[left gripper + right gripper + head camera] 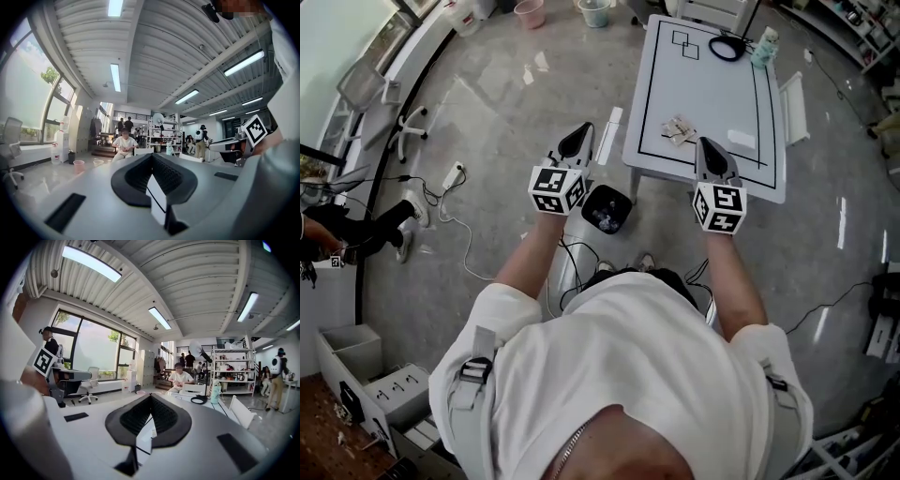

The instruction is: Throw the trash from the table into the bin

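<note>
**Both grippers closed and empty; trash on the table just beyond the right gripper**

**Grippers.** The left gripper (583,131) is held out over the floor, left of the table (703,89). In the left gripper view its jaws are pressed together with nothing between them. The right gripper (703,143) is held out over the near edge of the table. In the right gripper view its jaws are likewise together and empty.

**Task items.**
- The crumpled trash (678,129) lies on the table inside the black border line. It is just beyond the right gripper's tip and slightly to its left, and it is not touched.
- A white flat piece (741,141) lies on the table just right of that tip.
- The black bin (589,204) stands on the floor at the table's near-left corner, between the two grippers and nearer the person. Pale scraps show inside it.

**Surroundings.**
- At the table's far end are a black ring (727,47) and a teal bottle (763,45).
- A white chair (793,108) stands against the table's right side.
- Two buckets (529,12) stand on the far floor.
- A power strip (452,174) with a trailing cable lies on the floor to the left.
- Nothing stands between the right gripper and the crumpled trash.
</note>
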### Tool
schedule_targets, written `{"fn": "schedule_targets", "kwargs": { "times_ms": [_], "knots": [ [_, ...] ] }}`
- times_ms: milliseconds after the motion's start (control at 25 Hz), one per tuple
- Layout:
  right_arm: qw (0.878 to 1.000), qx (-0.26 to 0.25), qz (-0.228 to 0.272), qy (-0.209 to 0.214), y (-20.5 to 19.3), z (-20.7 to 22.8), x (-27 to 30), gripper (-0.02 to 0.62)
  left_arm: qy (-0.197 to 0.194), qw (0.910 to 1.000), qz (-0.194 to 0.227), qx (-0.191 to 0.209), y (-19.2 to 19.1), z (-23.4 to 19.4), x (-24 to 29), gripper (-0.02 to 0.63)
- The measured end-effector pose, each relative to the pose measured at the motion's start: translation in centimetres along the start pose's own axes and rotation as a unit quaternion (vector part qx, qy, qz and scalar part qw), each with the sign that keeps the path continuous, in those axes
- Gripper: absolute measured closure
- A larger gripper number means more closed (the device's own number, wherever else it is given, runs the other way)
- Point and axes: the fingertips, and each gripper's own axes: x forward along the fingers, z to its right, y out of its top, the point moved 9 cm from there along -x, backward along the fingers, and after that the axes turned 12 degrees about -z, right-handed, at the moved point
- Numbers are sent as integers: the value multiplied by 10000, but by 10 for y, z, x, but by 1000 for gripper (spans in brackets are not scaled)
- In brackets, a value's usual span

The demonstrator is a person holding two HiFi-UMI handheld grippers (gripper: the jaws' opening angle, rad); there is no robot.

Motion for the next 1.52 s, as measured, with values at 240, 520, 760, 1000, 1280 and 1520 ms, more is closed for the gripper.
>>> {"fn": "schedule_targets", "kwargs": {
  "times_ms": [240, 520, 760, 1000, 1280, 1520],
  "knots": [
    [9987, 45, -303, -415, -19, 28, -18, 589, -491, 9986, -169, 81, -2, 23, 31, 595],
    [9959, 252, -476, -731, -40, 90, -16, 589, -823, 9960, -308, 157, 0, 63, 87, 595],
    [9948, 104, -774, -649, -62, 169, 4, 589, -956, 9938, -536, 158, 1, 103, 164, 595],
    [9935, -147, -1105, -239, -84, 241, 33, 589, -1011, 9919, -754, 175, -2, 140, 238, 595],
    [9757, -970, -1701, 979, -107, 277, 79, 494, -875, 9909, -1018, 88, -9, 164, 293, 595],
    [9214, -2216, -2484, 2005, -125, 288, 125, 352, -657, 9895, -1290, -19, -18, 168, 317, 595]
  ]
}}
